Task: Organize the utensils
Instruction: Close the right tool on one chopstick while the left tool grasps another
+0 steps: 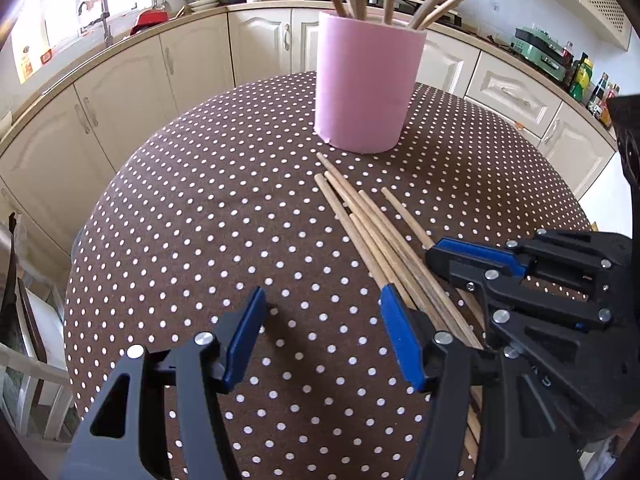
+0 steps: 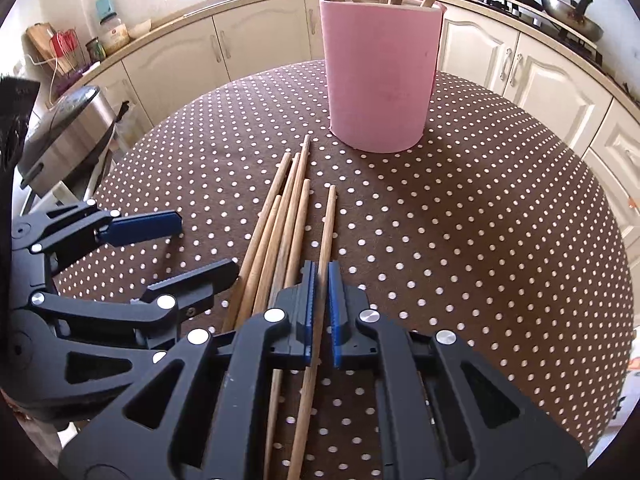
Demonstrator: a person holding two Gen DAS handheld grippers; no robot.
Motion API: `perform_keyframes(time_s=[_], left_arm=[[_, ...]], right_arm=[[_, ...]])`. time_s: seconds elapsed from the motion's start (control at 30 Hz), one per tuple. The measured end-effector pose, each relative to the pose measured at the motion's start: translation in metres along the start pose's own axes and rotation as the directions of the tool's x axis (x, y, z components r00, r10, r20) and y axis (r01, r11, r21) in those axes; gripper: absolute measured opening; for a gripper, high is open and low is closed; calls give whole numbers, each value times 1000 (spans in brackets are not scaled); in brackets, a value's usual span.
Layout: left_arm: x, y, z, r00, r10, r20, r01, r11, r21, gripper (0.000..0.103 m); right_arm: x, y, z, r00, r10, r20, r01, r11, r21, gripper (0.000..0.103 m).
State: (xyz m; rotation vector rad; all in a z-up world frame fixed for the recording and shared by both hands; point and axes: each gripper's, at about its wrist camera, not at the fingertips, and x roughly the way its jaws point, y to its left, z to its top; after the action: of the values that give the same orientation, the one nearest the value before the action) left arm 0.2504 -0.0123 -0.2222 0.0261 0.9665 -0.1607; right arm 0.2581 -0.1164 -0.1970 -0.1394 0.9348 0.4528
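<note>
Several wooden chopsticks (image 1: 372, 220) lie in a loose bundle on the brown polka-dot tablecloth (image 1: 200, 220), in front of a pink cup (image 1: 366, 80) that holds several more upright. In the right wrist view the bundle (image 2: 280, 220) runs toward the cup (image 2: 382, 76). My right gripper (image 2: 322, 304) has its blue pads nearly shut around the rightmost chopstick (image 2: 327, 232), low at the table. My left gripper (image 1: 320, 340) is open and empty, just left of the bundle. It also shows in the right wrist view (image 2: 176, 244).
The round table (image 2: 500, 240) stands in a kitchen with cream cabinets (image 1: 132, 80) around it. A metal appliance (image 2: 64, 128) sits off the table's left side. A chair (image 1: 24, 340) is at the left edge.
</note>
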Motion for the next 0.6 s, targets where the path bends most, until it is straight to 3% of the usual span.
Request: perform_keyframes(time_s=[0.3, 0.6], left_arm=[[4, -9, 5, 999, -35, 2, 36, 999, -6, 60], [12, -13, 11, 1000, 1, -4, -1, 1000, -23, 63]], right_arm=[[-6, -26, -9, 999, 38, 0, -38, 998, 56, 7], [-11, -42, -19, 997, 74, 11, -74, 994, 76, 8]])
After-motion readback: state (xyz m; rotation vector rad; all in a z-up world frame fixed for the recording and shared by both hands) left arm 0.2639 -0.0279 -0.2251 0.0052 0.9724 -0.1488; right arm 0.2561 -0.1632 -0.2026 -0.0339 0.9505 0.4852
